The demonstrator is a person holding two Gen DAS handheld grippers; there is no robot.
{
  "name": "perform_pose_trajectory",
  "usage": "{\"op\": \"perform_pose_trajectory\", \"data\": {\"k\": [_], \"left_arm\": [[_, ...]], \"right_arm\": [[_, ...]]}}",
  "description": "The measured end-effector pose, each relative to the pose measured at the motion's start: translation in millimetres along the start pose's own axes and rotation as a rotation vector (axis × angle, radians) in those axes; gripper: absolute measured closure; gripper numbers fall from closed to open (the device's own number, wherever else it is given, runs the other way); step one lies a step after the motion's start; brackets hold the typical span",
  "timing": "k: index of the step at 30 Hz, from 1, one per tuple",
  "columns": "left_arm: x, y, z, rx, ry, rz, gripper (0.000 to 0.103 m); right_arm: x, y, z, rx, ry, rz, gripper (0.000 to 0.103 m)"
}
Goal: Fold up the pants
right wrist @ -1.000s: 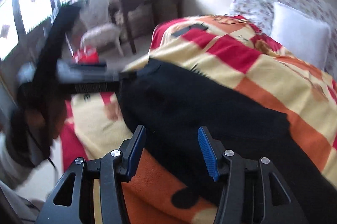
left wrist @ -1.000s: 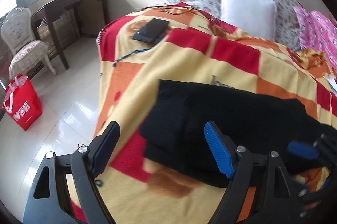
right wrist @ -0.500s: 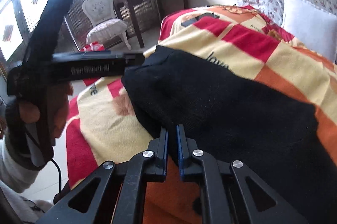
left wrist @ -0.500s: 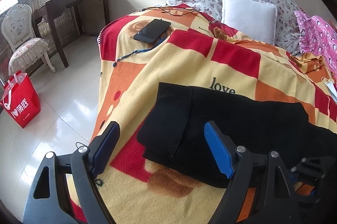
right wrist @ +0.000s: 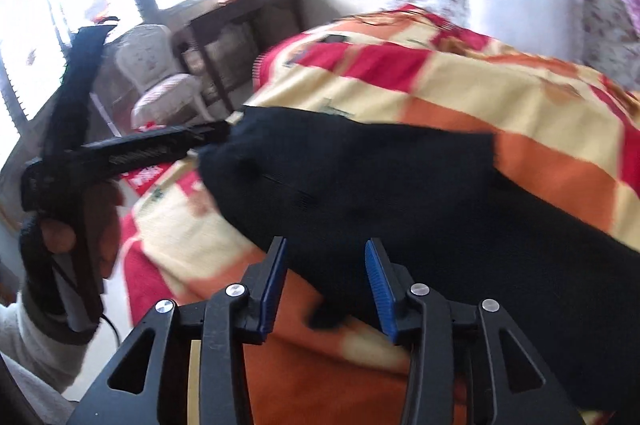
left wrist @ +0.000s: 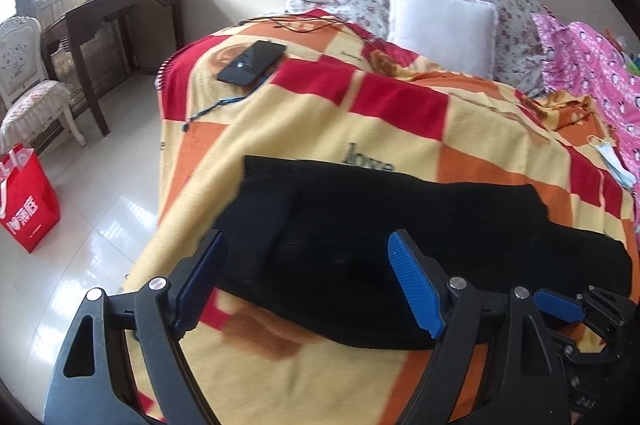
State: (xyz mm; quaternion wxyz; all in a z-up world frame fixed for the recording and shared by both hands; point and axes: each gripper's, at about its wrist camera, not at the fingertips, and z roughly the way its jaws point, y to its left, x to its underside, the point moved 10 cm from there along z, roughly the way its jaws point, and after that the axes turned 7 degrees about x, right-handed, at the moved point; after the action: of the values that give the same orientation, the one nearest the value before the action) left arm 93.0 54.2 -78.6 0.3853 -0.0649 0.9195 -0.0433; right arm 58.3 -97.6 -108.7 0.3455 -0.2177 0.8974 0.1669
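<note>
Already the black pants lie folded lengthwise on the checked blanket of the bed, waistband end at ten o'clock, legs trailing toward four o'clock. My left tool hangs over the waistband end with its jaws wide apart, holding nothing. My right tool has just been opening; cloth sits between the pads, and I judge it released. Left to do, I reckon: fold them crosswise into a compact stack.
</note>
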Motion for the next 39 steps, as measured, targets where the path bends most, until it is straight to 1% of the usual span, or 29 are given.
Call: {"op": "perform_pose_trajectory", "data": {"k": [2, 4, 6, 10, 20, 25, 30, 33, 34, 36, 39], "left_arm": [[1.8, -10.8, 1.8, 0.014, 0.007, 0.013, 0.020], [3.3, -20.2, 3.4, 0.021, 0.011, 0.024, 0.020], [5.4, -32.5, 5.6, 0.037, 0.020, 0.035, 0.020], [8.5, -52.3, 6.2, 0.063, 0.025, 0.056, 0.020], [18.2, -95.3, 13.1, 0.124, 0.057, 0.101, 0.019], [25.3, -117.4, 17.7, 0.165, 0.088, 0.113, 0.019], [27.9, -142.9, 17.6, 0.190, 0.095, 0.154, 0.019], [29.8, -157.9, 19.8, 0.206, 0.108, 0.182, 0.019], [30.0, -162.9, 20.2, 0.209, 0.109, 0.193, 0.019], [29.7, -173.9, 20.5, 0.215, 0.107, 0.217, 0.019], [29.3, -190.5, 21.1, 0.228, 0.110, 0.245, 0.019]], "right_arm": [[8.5, -19.1, -6.4, 0.028, 0.008, 0.041, 0.061], [13.3, -36.7, -16.3, 0.043, -0.003, 0.085, 0.059], [17.4, -50.4, -23.9, 0.065, -0.014, 0.107, 0.052], [25.8, -82.7, -39.6, 0.113, -0.028, 0.168, 0.051], [49.3, -136.3, -66.8, 0.210, -0.029, 0.245, 0.050], [63.3, -156.8, -86.4, 0.231, -0.040, 0.279, 0.050], [77.8, -179.6, -111.8, 0.272, -0.061, 0.320, 0.050], [84.8, -189.2, -123.7, 0.281, -0.071, 0.346, 0.050], [87.4, -192.3, -127.2, 0.292, -0.069, 0.348, 0.050], [92.3, -198.8, -136.2, 0.319, -0.075, 0.357, 0.045], [97.5, -215.6, -150.8, 0.359, -0.102, 0.394, 0.042]]}}
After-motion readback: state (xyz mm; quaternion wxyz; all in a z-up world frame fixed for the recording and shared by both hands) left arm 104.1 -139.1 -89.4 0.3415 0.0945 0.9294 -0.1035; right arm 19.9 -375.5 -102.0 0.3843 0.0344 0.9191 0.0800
